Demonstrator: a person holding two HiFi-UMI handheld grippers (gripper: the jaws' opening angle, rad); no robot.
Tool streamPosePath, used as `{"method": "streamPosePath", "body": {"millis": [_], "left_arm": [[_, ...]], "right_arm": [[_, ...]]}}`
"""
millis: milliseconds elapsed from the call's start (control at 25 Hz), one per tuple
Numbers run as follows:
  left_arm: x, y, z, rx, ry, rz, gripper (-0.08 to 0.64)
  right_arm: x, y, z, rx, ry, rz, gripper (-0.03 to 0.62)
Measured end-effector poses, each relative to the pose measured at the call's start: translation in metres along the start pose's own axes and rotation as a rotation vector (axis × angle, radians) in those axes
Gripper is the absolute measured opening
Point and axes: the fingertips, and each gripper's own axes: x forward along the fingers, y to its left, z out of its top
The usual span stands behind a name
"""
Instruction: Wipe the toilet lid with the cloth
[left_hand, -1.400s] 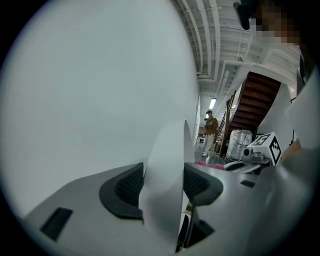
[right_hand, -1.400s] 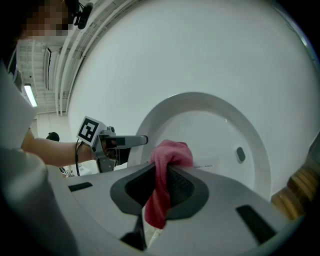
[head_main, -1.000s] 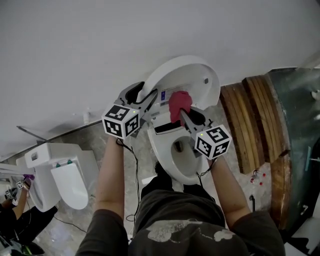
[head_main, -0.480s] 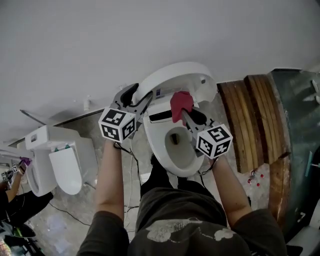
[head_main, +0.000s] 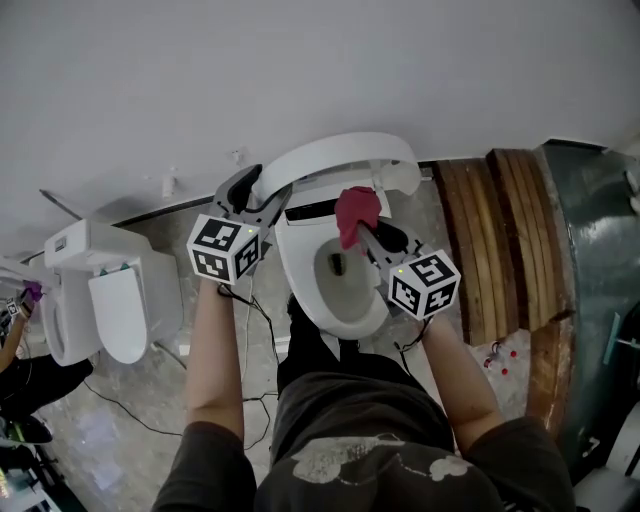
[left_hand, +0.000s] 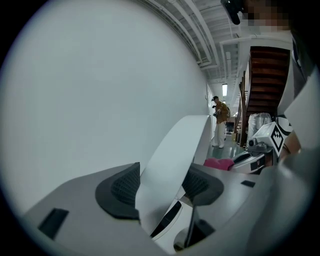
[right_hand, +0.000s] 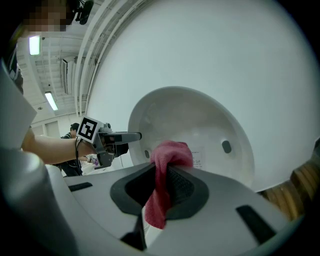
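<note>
The white toilet lid (head_main: 330, 155) stands raised behind the bowl (head_main: 300, 285). My left gripper (head_main: 265, 188) is shut on the lid's left edge. In the left gripper view the lid's edge (left_hand: 185, 145) runs between the two pads of the left gripper (left_hand: 162, 187). My right gripper (head_main: 365, 228) is shut on a red cloth (head_main: 356, 212) held up in front of the lid's inner face. In the right gripper view the cloth (right_hand: 167, 157) bunches above and hangs below the right gripper (right_hand: 159, 187), close to the lid (right_hand: 200, 120).
A second white toilet (head_main: 110, 305) stands to the left. Stacked wooden planks (head_main: 500, 240) lie to the right. A grey wall (head_main: 300, 70) rises behind the lid. Cables (head_main: 255, 320) trail on the stone floor. A person (left_hand: 219, 120) stands far down the corridor.
In the head view both grippers and the toilet have shifted left. The lid shows narrower from above than before. The left gripper stays on its edge and the cloth stays in the right gripper.
</note>
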Motion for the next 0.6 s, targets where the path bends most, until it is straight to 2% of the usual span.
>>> {"method": "streamPosePath", "body": {"millis": [160, 360, 600], "left_arm": [[-0.013, -0.014, -0.008, 0.044, 0.020, 0.023, 0.249], [-0.031, -0.033, -0.026, 0.111, 0.043, 0.014, 0.254], [-0.048, -0.054, -0.041, 0.102, 0.010, -0.006, 0.284]], "right_arm": [[-0.009, 0.006, -0.008, -0.008, 0.011, 0.019, 0.043], [-0.019, 0.019, -0.025, 0.000, 0.030, 0.020, 0.043], [-0.029, 0.031, -0.046, 0.016, 0.051, -0.005, 0.043]]}}
